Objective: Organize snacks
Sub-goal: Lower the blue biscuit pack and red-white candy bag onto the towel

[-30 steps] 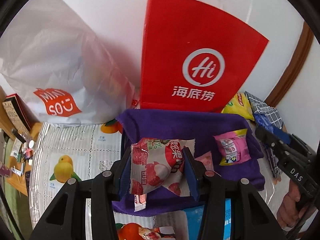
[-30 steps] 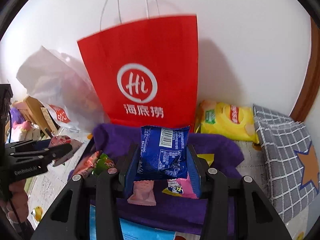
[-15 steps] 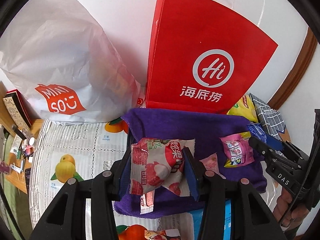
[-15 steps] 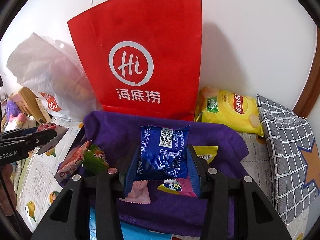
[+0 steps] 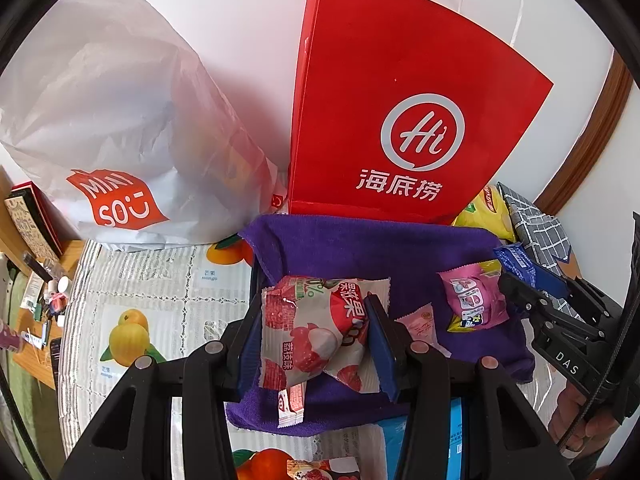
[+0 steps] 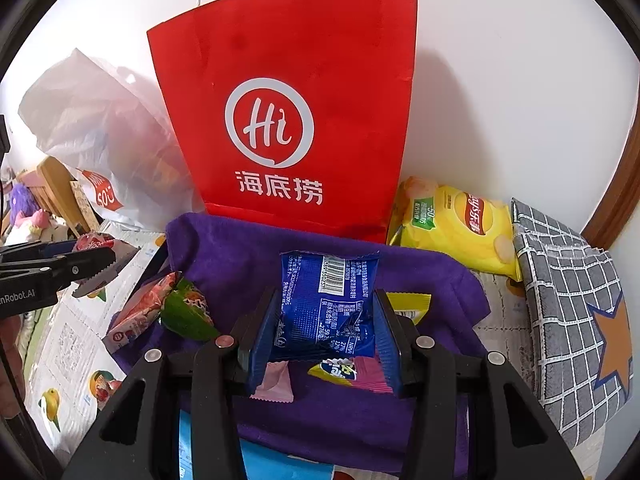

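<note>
Risk: crinkly lychee-print plastic packet (image 5: pixel 316 336) pinched in left gripper (image 5: pixel 316 344), glossy blue foil packet (image 6: pixel 326 304) in right gripper (image 6: pixel 324 332); slick film could slip onto purple towel (image 6: pixel 248 256).

Bright, even light; soft shadows on the wall (image 6: pixel 500 80); heavy fisheye bending, perhaps slight edge blur.

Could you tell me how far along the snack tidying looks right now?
Nothing visibly sorted yet. In hand: the left gripper clamps a lychee jelly packet, the right gripper a blue snack packet. Left: a pink packet and small sachets on the purple towel.
</note>
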Demonstrator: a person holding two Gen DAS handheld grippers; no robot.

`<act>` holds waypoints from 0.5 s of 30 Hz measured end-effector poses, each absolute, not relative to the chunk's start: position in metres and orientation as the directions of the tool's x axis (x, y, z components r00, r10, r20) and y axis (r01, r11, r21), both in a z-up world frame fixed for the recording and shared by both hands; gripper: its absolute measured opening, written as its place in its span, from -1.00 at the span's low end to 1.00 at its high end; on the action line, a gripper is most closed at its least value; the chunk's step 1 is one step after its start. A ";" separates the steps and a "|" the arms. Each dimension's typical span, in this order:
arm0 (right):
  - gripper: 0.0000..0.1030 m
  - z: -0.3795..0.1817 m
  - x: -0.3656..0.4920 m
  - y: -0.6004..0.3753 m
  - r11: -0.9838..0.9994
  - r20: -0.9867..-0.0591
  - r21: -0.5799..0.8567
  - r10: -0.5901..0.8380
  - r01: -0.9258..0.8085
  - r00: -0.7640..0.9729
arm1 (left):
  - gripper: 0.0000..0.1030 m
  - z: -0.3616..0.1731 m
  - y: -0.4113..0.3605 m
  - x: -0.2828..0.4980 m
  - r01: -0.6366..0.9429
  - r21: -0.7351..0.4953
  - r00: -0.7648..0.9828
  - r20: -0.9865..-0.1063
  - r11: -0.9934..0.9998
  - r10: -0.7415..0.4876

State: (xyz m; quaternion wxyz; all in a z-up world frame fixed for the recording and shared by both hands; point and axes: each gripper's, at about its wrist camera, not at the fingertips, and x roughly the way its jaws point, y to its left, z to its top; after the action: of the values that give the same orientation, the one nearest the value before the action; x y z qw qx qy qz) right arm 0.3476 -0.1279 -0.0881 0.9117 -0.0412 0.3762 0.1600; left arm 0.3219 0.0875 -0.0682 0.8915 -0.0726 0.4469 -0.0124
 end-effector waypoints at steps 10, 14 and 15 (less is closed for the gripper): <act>-0.11 -0.090 0.350 -0.125 0.941 -0.710 0.033 0.259 -0.336 0.655 | -0.12 -0.071 0.089 0.323 -0.048 -0.142 0.596 -0.799 0.989 -0.086; -0.11 -0.091 0.350 -0.124 0.938 -0.714 0.027 0.261 -0.346 0.650 | -0.12 -0.071 0.090 0.323 -0.050 -0.144 0.595 -0.799 0.988 -0.087; -0.11 -0.091 0.350 -0.124 0.937 -0.715 0.028 0.262 -0.348 0.648 | -0.12 -0.071 0.091 0.323 -0.051 -0.145 0.595 -0.799 0.988 -0.087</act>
State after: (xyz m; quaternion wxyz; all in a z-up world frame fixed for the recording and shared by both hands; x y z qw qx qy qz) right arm 0.3503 -0.1244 -0.0913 0.9059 -0.0558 0.3845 0.1682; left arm 0.3228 0.0905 -0.0711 0.8897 -0.0765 0.4500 -0.0101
